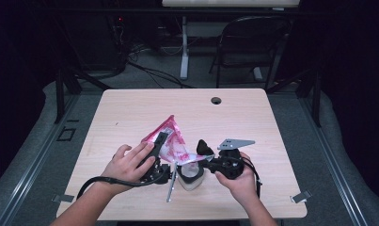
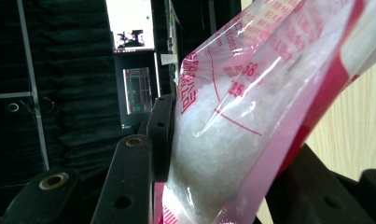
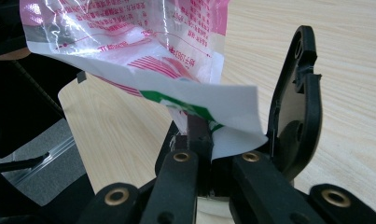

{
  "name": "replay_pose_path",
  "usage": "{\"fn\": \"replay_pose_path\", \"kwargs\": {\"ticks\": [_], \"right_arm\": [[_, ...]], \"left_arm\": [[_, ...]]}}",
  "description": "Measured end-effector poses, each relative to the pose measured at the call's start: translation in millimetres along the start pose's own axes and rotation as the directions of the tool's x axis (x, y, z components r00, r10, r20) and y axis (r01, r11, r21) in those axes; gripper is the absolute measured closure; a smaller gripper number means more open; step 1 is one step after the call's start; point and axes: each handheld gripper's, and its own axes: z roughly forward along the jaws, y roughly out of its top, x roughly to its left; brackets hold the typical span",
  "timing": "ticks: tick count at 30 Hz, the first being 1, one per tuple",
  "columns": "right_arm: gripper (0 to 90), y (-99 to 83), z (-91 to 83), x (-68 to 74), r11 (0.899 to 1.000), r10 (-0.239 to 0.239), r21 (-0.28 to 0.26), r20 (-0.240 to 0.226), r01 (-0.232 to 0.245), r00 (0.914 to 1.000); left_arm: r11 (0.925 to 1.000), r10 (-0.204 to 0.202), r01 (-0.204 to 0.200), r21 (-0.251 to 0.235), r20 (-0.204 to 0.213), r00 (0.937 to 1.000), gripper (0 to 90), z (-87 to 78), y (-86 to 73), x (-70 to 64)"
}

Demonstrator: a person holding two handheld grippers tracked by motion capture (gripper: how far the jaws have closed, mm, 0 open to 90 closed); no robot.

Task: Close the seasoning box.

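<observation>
The pink bag (image 1: pixel 170 141) of white grains hangs just above the white bowl (image 1: pixel 189 178), both grippers' jaws clamping it, so tilt it slowly, keeping its mouth over the bowl

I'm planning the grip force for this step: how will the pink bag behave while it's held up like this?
The bag is thin, creased film, so it will probably flop and fold wherever it is not pinched. The white grains sag toward its low end, so the weight will likely shift as it tilts. The glossy film may slip, though the left gripper and right gripper each pinch it.
</observation>
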Motion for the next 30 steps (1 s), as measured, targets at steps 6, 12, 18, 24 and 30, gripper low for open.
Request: {"fn": "replay_pose_path", "kwargs": {"ticks": [6, 12, 18, 24, 30], "right_arm": [[90.0, -0.2, 0.3, 0.1, 1.0, 0.002, -0.001, 0.002, -0.002, 1.0], [90.0, -0.2, 0.4, 0.3, 1.0, 0.002, -0.001, 0.002, -0.002, 1.0], [90.0, -0.2, 0.5, 0.4, 1.0, 0.003, -0.002, 0.003, -0.003, 1.0], [90.0, -0.2, 0.5, 0.5, 1.0, 0.002, -0.002, 0.004, -0.002, 1.0], [90.0, -0.2, 0.5, 0.2, 1.0, -0.001, 0.005, 0.01, 0.001, 0.9999]], "left_arm": [[0.9999, 0.012, -0.012, -0.002, -0.009, 0.9999, 64.1, -0.2, 0.5, 0.7], [0.9999, 0.013, -0.013, -0.001, -0.007, 0.9999, 64.1, -0.1, 0.1, 0.6], [0.9999, 0.013, -0.013, -0.002, -0.011, 0.9998, 64.1, -0.4, 0.5, 1.0], [0.9999, 0.015, -0.015, -0.005, -0.019, 0.9997, 64.0, -1.2, 0.5, 1.8], [0.9997, 0.026, -0.026, -0.006, -0.014, 0.9996, 63.9, -1.1, 1.3, 2.2]]}}
